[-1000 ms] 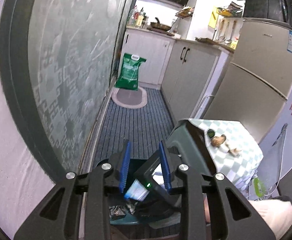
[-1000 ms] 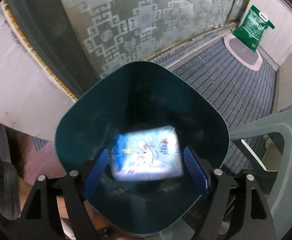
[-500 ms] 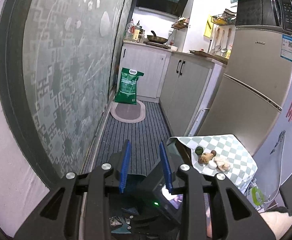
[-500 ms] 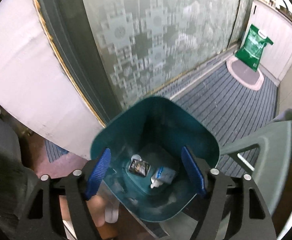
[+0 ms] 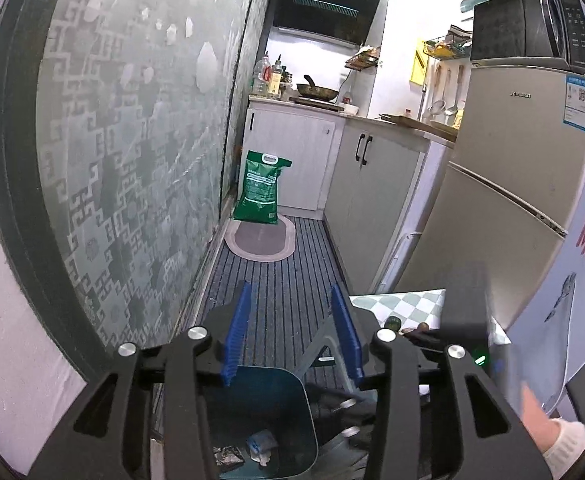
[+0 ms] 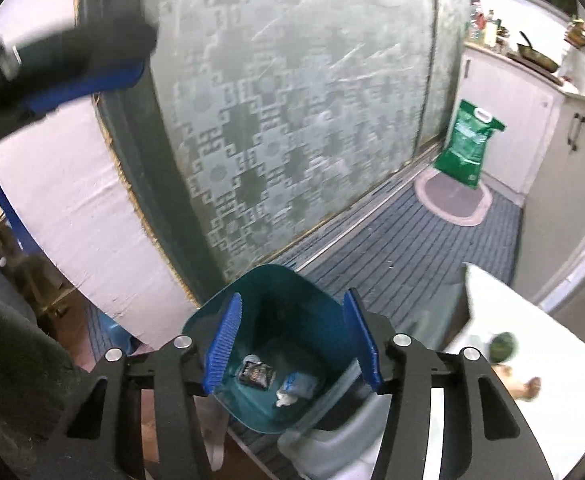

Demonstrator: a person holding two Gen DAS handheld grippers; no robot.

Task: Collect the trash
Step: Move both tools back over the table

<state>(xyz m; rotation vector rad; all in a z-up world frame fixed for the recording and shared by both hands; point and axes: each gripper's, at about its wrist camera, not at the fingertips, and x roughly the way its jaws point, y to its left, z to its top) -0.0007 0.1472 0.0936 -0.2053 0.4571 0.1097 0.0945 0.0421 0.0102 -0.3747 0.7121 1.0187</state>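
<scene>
A teal trash bin (image 6: pixel 312 312) stands on the floor by the frosted glass door. It holds a dark wrapper (image 6: pixel 257 373) and a blue-and-white packet (image 6: pixel 301 385). The bin also shows in the left wrist view (image 5: pixel 268 392). My right gripper (image 6: pixel 292 344) is open and empty above the bin. My left gripper (image 5: pixel 290 340) is open and empty, above and beside the bin. A green item (image 6: pixel 502 347) and brownish scraps (image 6: pixel 526 387) lie on the checked cloth (image 5: pixel 404 306) of the stool.
A grey plastic stool (image 5: pixel 324 344) stands right of the bin. A green bag (image 5: pixel 261 187) and oval mat (image 5: pixel 260 240) lie at the far end of the striped floor. Cabinets (image 5: pixel 372 184) and a fridge (image 5: pixel 504 200) line the right side.
The blue-and-white packet dropped from my right gripper into the bin. Both grippers then rose and pulled back; the left one moved clear of the right gripper's body.
</scene>
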